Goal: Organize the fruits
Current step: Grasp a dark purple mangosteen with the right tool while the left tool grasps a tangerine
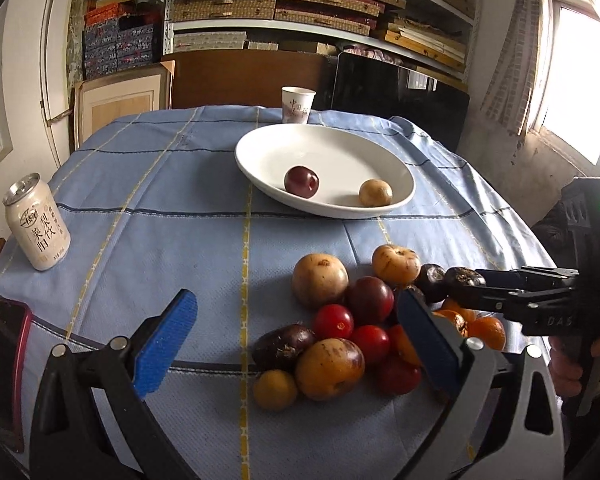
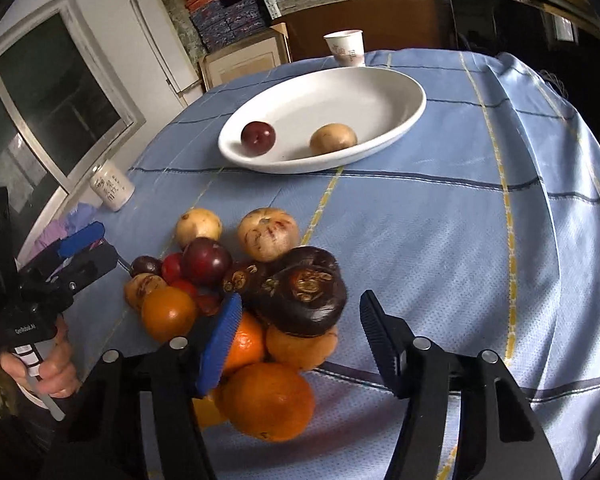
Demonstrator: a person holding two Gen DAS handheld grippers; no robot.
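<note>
Nearest to me, my left gripper (image 1: 297, 294) stands wide open, its blue pads on either side of the fruit pile (image 1: 340, 328) and touching none of it. Its right pad hides part of the oranges (image 1: 488, 330) and a red fruit behind it. At the left edge a phone in a pink case (image 1: 4, 368) is cut off by the frame.

My right gripper (image 2: 299, 296) is about half open and straddles a dark mangosteen (image 2: 300, 300) on top of the pile. The black finger on the right stands clear of it, with cloth showing in the gap. The blue pad on the left sits at its edge, and I cannot tell whether they touch. From the left wrist view those fingertips merge with the dark fruit and are hard to separate. The large orange (image 2: 268, 400) below is partly covered by the blue pad, and the fruit under the mangosteen shows only as an orange-tan rim.

The pile lies on the blue checked tablecloth (image 1: 160, 200), at the near side of the table: tan speckled round fruits, dark red plums, small bright red ones, oranges and purple-brown mangosteens with dried calyxes, all pressed together.

Beyond it, well apart, a white oval plate (image 1: 260, 148) holds a dark red plum (image 1: 301, 182) and a tan fruit (image 1: 375, 193), set apart from each other. A pale drink can (image 1: 36, 228) stands upright at the left. A paper cup (image 1: 297, 105) stands just behind the plate. The shelves (image 1: 300, 0) at the back hold stacked boxes, too distorted to read.
</note>
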